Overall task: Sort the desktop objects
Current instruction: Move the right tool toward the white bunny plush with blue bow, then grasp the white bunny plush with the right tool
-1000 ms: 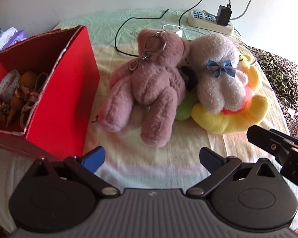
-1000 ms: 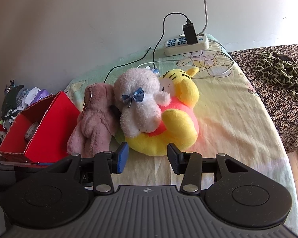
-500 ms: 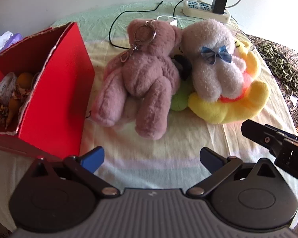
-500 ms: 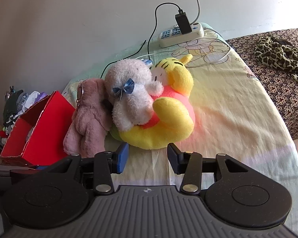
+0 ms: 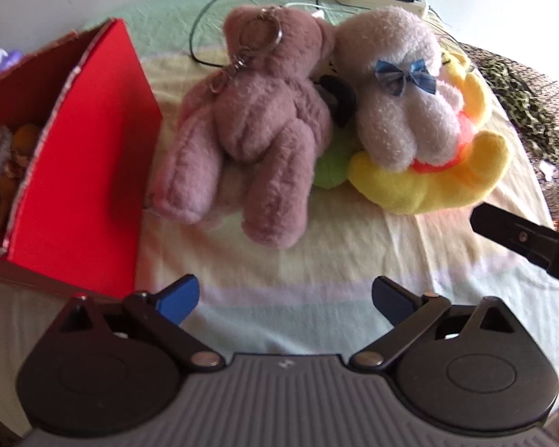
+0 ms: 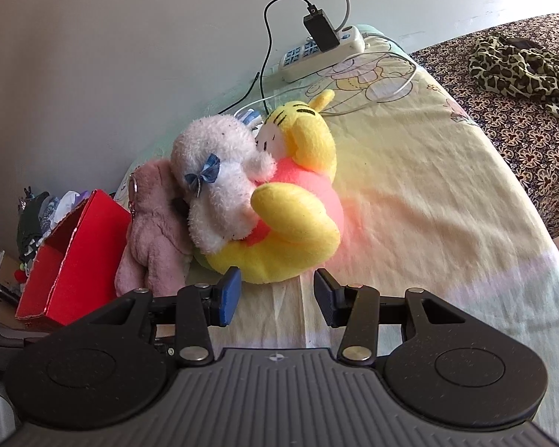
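A surface covered by a pale yellow-green sheet is seen against a white wall. At far left, a red box is stood open, with small items piled inside. Just right of it a mauve teddy bear is laid face down, a metal key ring lying on its head. Beside it, touching, a white plush toy with a blue bow is propped on a yellow plush toy; a green plush bit is tucked between them. A power strip with a black charger plugged in is set by the wall behind. At far right a leopard-print cloth is left on a brown patterned cover.

The left gripper is held released, wide apart, short of the bear. The right gripper is also released, empty, just before the yellow toy.
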`<state>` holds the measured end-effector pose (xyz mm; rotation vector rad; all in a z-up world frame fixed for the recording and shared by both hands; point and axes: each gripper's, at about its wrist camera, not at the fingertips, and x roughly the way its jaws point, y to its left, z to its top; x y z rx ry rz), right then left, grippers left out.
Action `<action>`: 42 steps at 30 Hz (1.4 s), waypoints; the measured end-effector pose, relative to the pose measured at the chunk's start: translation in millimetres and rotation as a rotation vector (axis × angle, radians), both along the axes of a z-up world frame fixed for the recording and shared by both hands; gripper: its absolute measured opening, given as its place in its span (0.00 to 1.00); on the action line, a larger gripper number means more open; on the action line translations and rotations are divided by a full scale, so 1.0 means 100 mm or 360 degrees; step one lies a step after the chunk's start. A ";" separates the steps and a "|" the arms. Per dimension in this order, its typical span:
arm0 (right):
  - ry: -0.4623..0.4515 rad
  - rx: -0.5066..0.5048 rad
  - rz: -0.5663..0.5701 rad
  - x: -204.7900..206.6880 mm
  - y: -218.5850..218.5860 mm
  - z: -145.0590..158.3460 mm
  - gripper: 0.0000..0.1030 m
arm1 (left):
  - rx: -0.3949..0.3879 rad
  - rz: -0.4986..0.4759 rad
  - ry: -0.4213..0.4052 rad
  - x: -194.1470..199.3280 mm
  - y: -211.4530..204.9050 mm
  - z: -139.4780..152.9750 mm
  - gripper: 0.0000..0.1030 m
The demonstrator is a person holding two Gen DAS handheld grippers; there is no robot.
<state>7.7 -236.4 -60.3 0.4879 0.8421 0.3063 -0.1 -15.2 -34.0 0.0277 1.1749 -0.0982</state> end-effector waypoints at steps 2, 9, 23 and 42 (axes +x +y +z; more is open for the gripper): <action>-0.0021 0.0025 0.0009 0.03 -0.02 0.03 0.46 | -0.0039 -0.0018 -0.0018 -0.04 0.00 0.04 0.95; -0.0109 0.0080 0.0067 0.12 -0.06 0.15 0.46 | -0.0024 -0.0112 -0.0184 0.01 -0.08 0.28 0.97; -0.0121 0.0057 0.0081 0.35 -0.25 0.43 0.40 | -0.0497 -0.0107 -0.0370 0.34 -0.06 0.56 0.99; -0.0120 0.0359 0.0216 0.82 -0.20 0.33 0.43 | -0.0519 -0.0301 -0.0381 0.55 -0.28 0.32 0.98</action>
